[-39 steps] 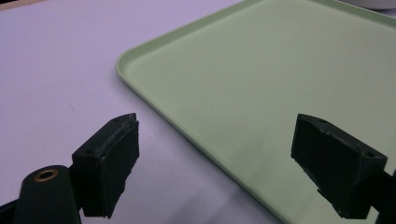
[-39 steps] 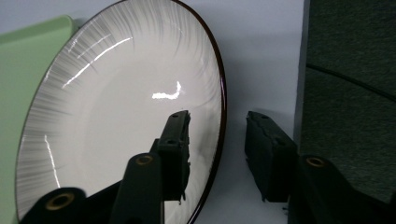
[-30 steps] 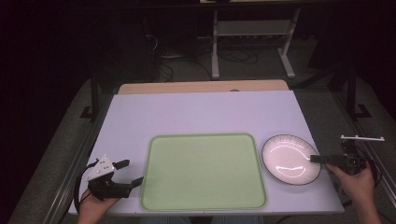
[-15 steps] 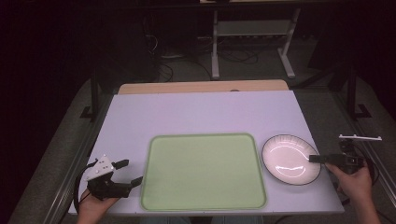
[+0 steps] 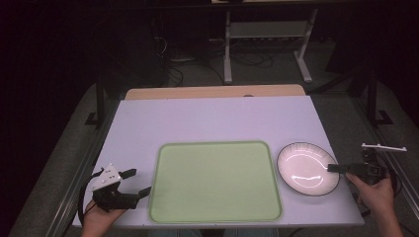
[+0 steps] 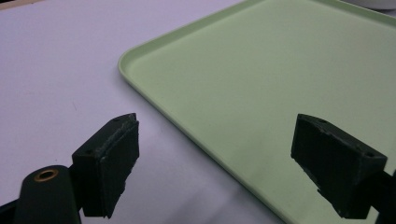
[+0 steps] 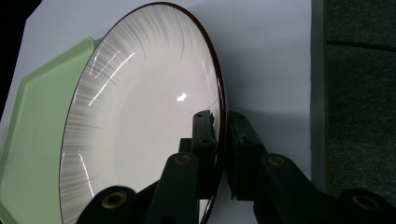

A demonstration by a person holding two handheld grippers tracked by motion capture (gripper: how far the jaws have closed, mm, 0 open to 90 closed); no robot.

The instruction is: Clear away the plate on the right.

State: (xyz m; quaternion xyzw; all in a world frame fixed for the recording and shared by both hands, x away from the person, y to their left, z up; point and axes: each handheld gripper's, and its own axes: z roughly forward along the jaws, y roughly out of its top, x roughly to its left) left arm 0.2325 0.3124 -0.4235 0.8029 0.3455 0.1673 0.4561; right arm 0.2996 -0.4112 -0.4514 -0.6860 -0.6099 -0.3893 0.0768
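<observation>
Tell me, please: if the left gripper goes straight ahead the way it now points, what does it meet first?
Probably the green tray: the open left gripper points at its near rim, just ahead.

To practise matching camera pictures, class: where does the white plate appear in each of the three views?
High view: plate at right on the table, beside the green tray.
Left gripper view: a white sliver at the top right corner, too little to tell.
Right gripper view: plate at centre, its rim pinched by the right gripper.
Shared landmark: the tray.

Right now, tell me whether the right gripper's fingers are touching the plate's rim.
Touching. In the right gripper view the right gripper has one finger inside and one outside the plate, pinching its dark rim with no gap.
</observation>
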